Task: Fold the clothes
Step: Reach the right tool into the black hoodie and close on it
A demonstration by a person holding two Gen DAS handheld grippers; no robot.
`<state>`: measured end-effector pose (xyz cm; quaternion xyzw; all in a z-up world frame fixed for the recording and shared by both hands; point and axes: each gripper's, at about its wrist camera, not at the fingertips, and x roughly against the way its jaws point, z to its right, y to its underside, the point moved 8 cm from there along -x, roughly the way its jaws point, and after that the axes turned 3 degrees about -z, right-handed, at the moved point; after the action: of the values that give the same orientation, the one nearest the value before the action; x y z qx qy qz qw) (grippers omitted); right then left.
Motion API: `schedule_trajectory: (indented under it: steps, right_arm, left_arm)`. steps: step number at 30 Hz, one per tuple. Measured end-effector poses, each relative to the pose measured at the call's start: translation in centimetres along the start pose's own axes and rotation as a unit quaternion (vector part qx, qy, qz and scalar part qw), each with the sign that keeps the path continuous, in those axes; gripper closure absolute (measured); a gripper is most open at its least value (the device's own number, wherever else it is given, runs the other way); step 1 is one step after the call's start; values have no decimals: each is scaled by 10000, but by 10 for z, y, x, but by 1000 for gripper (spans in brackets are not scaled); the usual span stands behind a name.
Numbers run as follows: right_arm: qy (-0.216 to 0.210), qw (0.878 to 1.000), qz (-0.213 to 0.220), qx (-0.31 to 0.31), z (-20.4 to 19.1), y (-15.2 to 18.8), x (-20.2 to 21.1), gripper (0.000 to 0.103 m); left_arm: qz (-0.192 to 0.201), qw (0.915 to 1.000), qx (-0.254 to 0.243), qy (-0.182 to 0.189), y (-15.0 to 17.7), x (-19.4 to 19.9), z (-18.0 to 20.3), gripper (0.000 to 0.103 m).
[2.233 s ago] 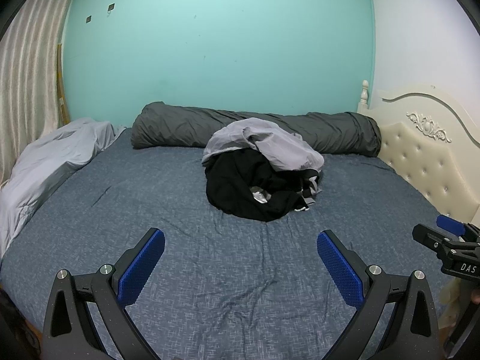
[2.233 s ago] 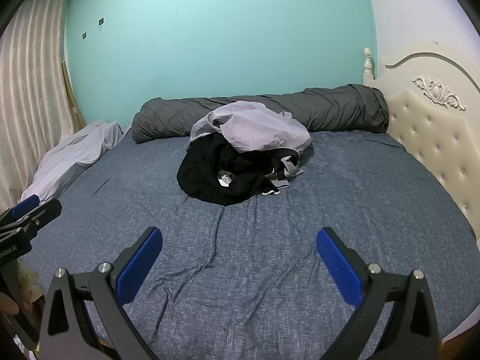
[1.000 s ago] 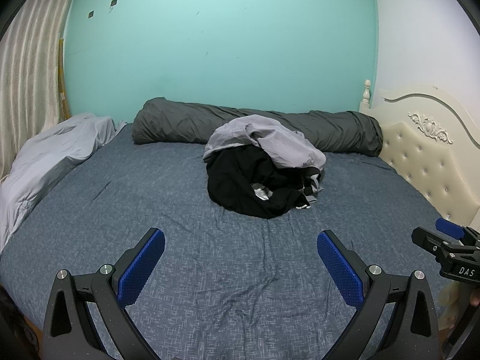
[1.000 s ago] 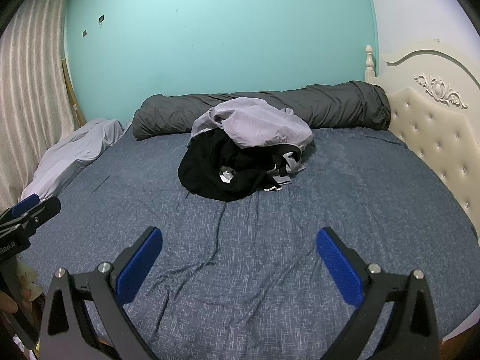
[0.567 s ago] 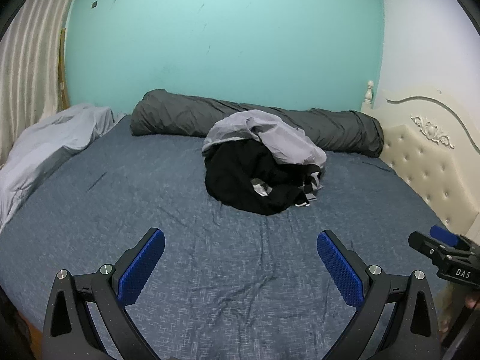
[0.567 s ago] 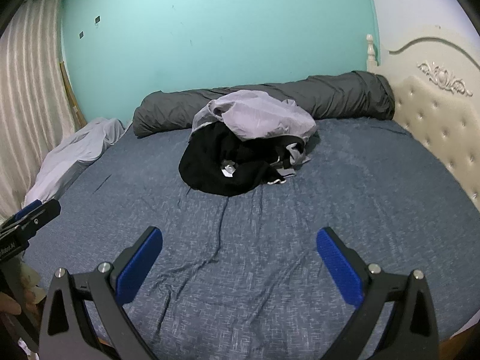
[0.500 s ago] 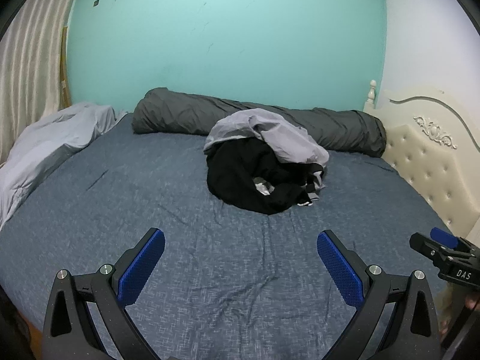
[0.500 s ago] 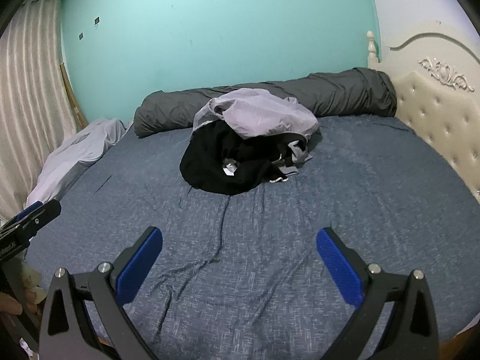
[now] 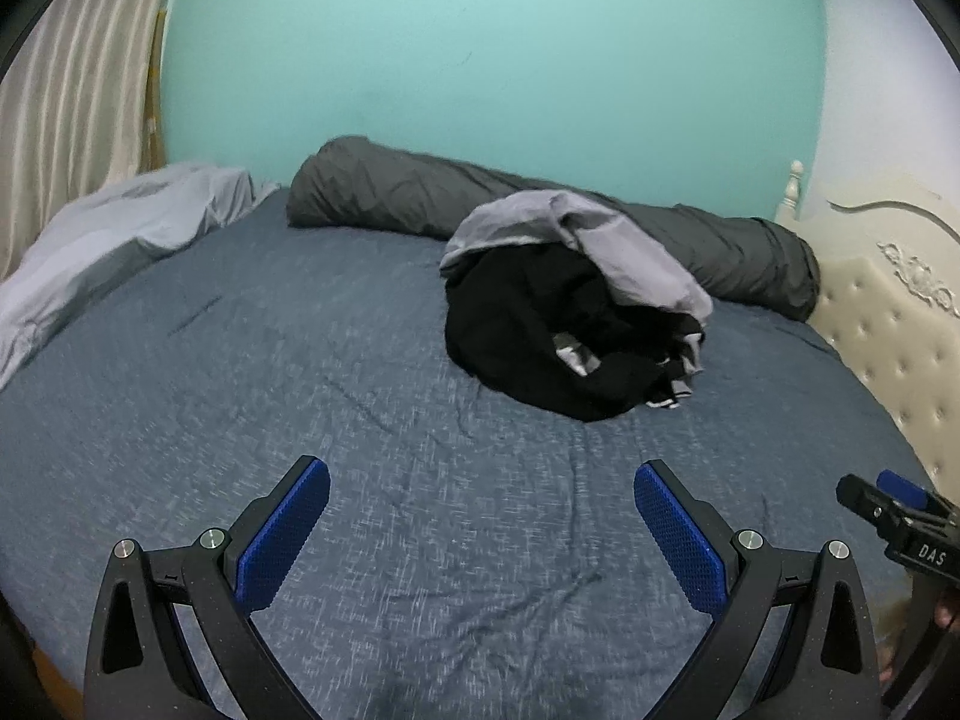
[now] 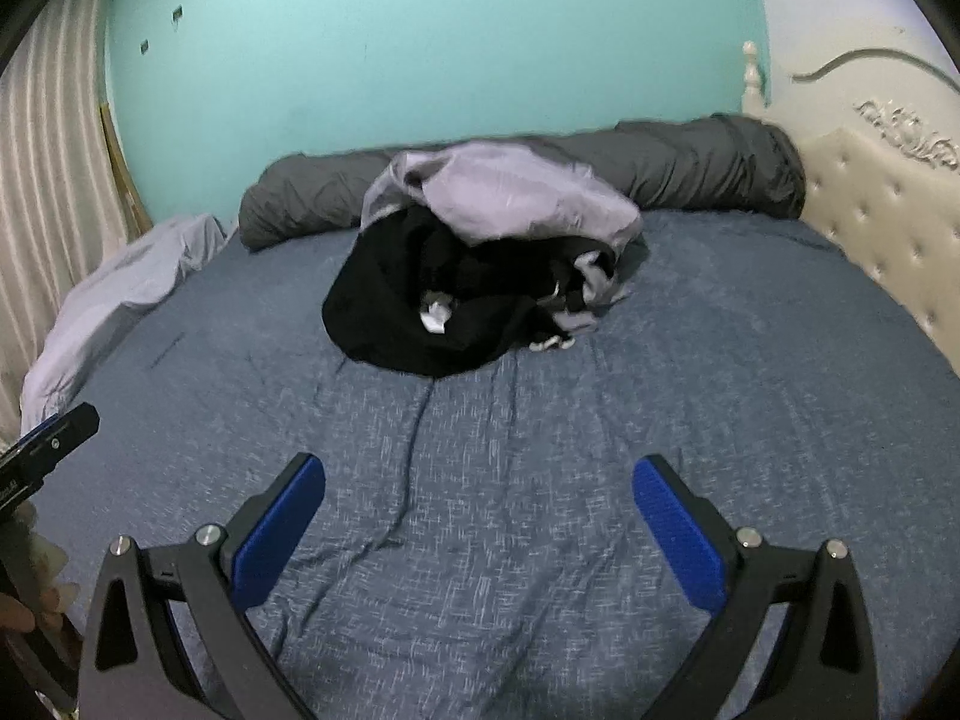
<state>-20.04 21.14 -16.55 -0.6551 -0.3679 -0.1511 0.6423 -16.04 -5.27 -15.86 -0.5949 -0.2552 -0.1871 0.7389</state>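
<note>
A heap of clothes lies in the middle of the bed: a black garment [image 9: 540,330] [image 10: 408,312] with a light grey garment [image 9: 624,252] [image 10: 510,192] draped over its top. My left gripper [image 9: 480,516] is open and empty, hovering over the near part of the blue-grey sheet, well short of the heap. My right gripper [image 10: 480,516] is open and empty, also over the sheet short of the heap. The right gripper also shows at the right edge of the left wrist view [image 9: 900,510].
A rolled dark grey duvet [image 9: 420,192] [image 10: 690,162] lies along the far edge against the teal wall. A pale grey sheet [image 9: 108,228] [image 10: 120,288] is bunched at the left. A cream tufted headboard [image 9: 900,324] [image 10: 888,204] bounds the right side. A curtain [image 9: 66,90] hangs at left.
Both grippers have moved forward over the bed toward the heap, which now looks larger and nearer. Both stay open and empty. The clothes have not moved.
</note>
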Motion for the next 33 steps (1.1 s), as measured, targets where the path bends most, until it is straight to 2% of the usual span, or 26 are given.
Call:
schedule_trajectory:
  steps: [9,16,19,21,30,33]
  right_arm:
    - [-115,9974,-709,49,-6,-6,-95,0]
    - [-354,9961,-749,317,-29,-26,-162,0]
    - [-421,9939,-772,662,-46,-37,-192,1]
    - [-426,9920,-835,845,-55,-43,-213,7]
    - [-507,9950,-685,520,-71,-78,-288,11]
    - [-422,9943,-663,722,-80,-86,-306,11]
  left_arm:
    - [-162,9993,290,-156,11,-78,-25,0]
    - [-343,9984,402,-189,30,-129,-44,0]
    - [-461,9977,442,-205,35,-146,-53,0]
    - [-517,9968,586,-178,35,-155,-61,0]
    - [-457,9938,961,-321,25,-176,-95,0]
    - [-502,9933,979,-349,30,-181,-101,0]
